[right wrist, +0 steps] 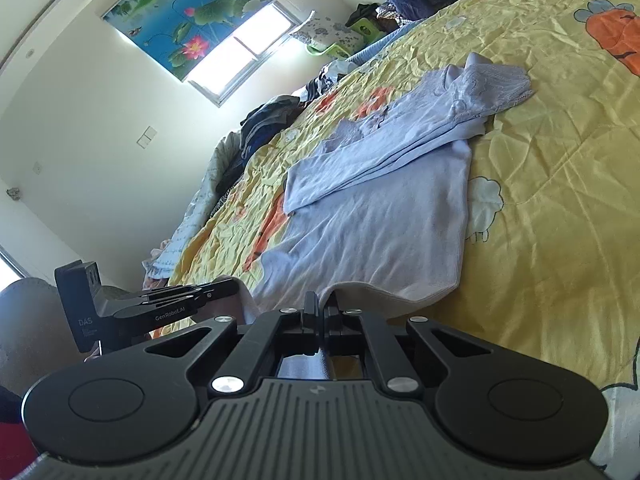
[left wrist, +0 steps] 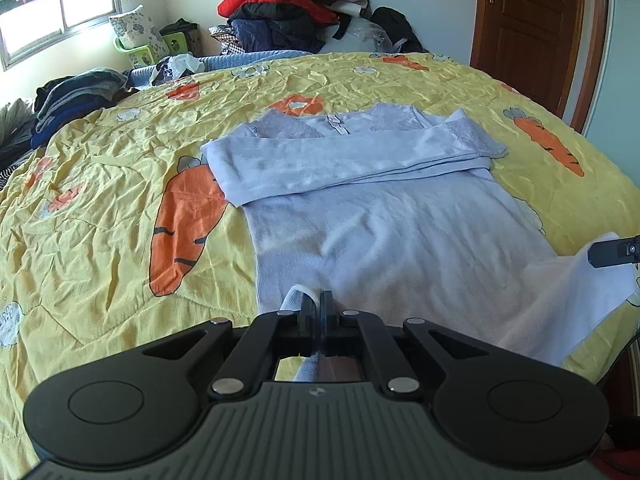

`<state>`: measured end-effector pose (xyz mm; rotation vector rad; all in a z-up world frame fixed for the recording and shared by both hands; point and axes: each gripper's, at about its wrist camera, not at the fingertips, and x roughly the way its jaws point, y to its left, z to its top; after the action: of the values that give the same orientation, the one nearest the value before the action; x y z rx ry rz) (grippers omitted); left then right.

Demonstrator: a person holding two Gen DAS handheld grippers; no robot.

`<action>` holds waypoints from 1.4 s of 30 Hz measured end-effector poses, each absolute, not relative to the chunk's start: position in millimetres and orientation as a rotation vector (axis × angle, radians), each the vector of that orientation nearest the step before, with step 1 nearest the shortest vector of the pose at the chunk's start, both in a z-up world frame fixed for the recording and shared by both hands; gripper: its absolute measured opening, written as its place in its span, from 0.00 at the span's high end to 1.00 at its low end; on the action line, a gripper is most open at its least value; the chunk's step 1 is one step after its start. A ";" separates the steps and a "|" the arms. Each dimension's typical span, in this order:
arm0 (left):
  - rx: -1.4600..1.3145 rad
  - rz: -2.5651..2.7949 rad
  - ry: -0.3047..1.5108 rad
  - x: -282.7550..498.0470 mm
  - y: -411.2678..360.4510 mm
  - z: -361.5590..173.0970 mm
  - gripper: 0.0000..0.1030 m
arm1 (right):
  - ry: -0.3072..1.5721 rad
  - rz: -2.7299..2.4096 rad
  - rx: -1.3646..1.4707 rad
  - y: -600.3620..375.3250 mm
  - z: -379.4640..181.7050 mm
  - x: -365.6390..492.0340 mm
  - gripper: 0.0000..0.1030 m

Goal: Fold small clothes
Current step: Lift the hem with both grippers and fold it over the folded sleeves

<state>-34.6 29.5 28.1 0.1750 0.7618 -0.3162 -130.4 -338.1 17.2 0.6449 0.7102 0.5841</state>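
Note:
A pale lilac long-sleeved top lies flat on the yellow carrot-print quilt, both sleeves folded across its chest. My left gripper is shut on the top's bottom hem at its left corner. My right gripper is shut on the hem at the right corner, and shows at the right edge of the left wrist view. The hem is lifted a little off the quilt between them. The top also shows in the right wrist view, as does the left gripper's body.
A heap of red and dark clothes sits beyond the bed's far edge. Dark folded garments lie at the far left of the bed. A brown door is at the right. A window is on the left wall.

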 end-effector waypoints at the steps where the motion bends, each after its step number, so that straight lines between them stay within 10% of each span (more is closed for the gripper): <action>1: 0.173 -0.313 0.762 -33.9 30.1 28.4 0.98 | 0.707 0.582 0.645 -338.1 18.0 -131.1 0.92; 42: 0.142 -0.207 0.693 33.8 22.6 47.7 0.98 | 0.600 0.420 0.694 -357.8 14.7 -55.3 0.92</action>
<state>33.8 22.6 47.7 0.1416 0.6930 -0.2075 -55.3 -357.8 14.7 0.6945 0.5995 0.4197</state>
